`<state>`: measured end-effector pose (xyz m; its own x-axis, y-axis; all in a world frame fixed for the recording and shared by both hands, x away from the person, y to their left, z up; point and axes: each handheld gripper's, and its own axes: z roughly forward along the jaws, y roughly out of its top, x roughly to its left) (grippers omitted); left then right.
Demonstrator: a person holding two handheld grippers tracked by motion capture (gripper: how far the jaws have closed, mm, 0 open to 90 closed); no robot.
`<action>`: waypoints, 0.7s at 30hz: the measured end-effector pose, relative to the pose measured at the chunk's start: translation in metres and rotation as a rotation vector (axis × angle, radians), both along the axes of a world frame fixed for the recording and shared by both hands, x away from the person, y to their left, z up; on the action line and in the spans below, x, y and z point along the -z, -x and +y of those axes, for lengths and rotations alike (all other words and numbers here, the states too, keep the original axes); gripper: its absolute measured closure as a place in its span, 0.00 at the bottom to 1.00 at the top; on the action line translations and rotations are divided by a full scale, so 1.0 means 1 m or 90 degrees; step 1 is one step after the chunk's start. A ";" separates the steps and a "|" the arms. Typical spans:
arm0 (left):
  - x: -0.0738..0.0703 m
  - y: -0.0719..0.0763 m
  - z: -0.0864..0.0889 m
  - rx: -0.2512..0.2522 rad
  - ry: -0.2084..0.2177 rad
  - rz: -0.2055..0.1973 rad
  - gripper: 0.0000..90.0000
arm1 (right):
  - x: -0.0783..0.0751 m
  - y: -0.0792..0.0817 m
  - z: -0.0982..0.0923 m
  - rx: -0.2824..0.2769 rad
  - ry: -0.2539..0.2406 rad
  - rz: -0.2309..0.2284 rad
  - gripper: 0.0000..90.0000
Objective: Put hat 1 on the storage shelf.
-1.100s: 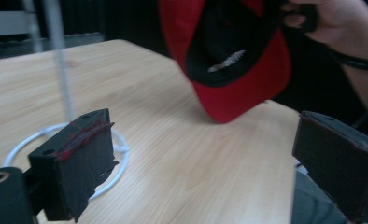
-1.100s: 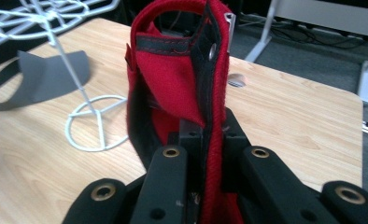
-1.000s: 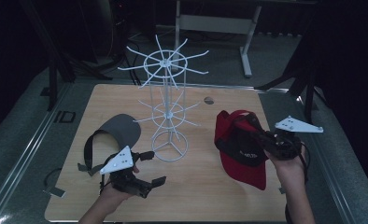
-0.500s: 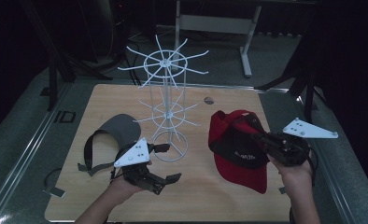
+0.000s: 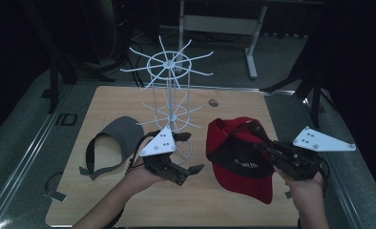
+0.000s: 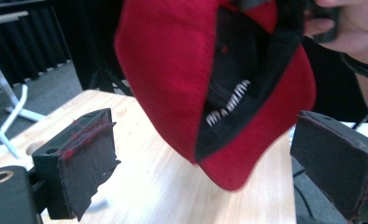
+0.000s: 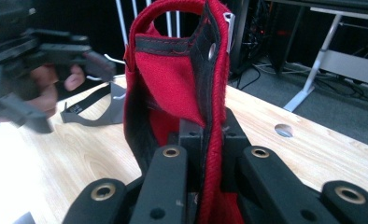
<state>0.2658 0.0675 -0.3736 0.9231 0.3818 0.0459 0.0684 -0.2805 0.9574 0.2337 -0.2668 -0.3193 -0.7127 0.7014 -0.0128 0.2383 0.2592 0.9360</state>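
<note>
- The light wooden table (image 5: 129, 205) has a small round hole (image 5: 213, 102) near its far edge.
- A white wire display rack with radiating hooks (image 5: 169, 64) stands upright at the far middle of the table.
- The red fabric baseball cap with black lining (image 5: 238, 160) hangs raised at the right, held above the table's near right part, its brim pointing down and near.
- A grey visor with a dark strap (image 5: 112, 140) lies flat on the left, just left of the rack's base.
- The right hand-held gripper (image 5: 265, 148) is clamped on the cap's back edge, jaws nearly together with red and black fabric pinched between them.
- The left hand-held gripper (image 5: 188, 152) hovers near the rack's base, jaws wide apart and gripping nothing, turned toward the cap and apart from it.
</note>
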 end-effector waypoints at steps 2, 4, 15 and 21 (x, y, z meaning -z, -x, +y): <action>-0.003 -0.003 -0.004 0.000 -0.001 -0.004 0.08 | 0.000 0.003 0.002 -0.007 0.002 -0.001 0.93; -0.006 -0.006 -0.008 -0.002 -0.011 -0.009 0.08 | 0.001 0.005 0.004 -0.017 0.004 0.002 0.93; -0.016 -0.015 -0.035 0.014 -0.031 -0.014 0.08 | 0.004 0.011 0.012 -0.054 0.003 0.009 0.93; -0.014 -0.016 -0.043 0.016 -0.035 -0.023 0.17 | 0.006 0.011 0.012 -0.059 0.001 0.013 0.93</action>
